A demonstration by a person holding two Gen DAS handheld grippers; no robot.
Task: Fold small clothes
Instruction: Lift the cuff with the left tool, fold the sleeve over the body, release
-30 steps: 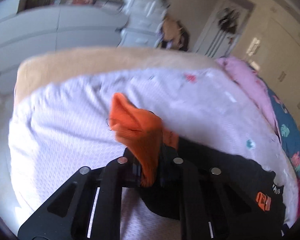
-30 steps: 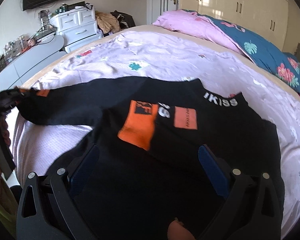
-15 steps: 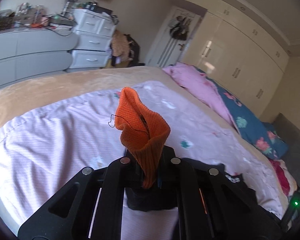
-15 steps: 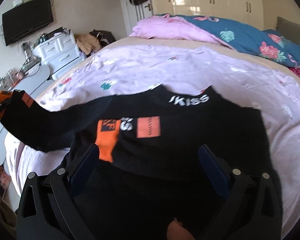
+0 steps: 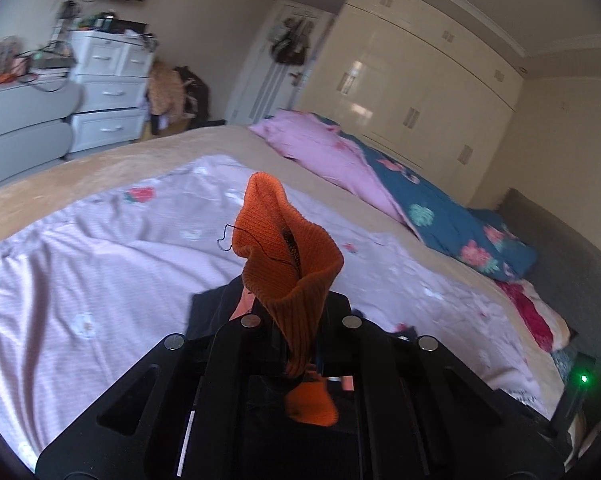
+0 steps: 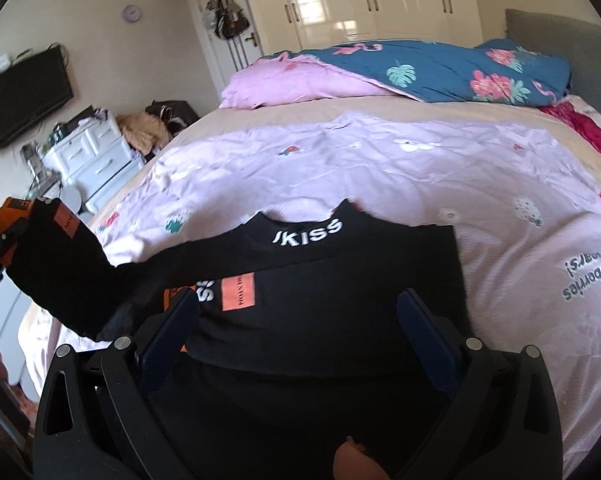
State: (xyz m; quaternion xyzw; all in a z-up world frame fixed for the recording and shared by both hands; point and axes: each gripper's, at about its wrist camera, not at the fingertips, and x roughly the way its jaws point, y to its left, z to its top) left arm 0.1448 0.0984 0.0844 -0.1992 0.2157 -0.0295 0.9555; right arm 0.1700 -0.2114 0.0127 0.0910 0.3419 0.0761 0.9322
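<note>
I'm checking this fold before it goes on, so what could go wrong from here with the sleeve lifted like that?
1. The left gripper pinches only the orange cuff; the knit could slip out while the sleeve hangs in the air.
2. The right gripper is open above the black sweater and holds nothing, so a pull on the sleeve may drag the body across the pink sheet and spoil the earlier fold.

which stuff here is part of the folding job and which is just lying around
In the job:
black top
its orange cuff, pinched in the left gripper
right gripper, open over the top

Lying about:
blue floral quilt
pink pillow
white drawers
wall TV
</note>
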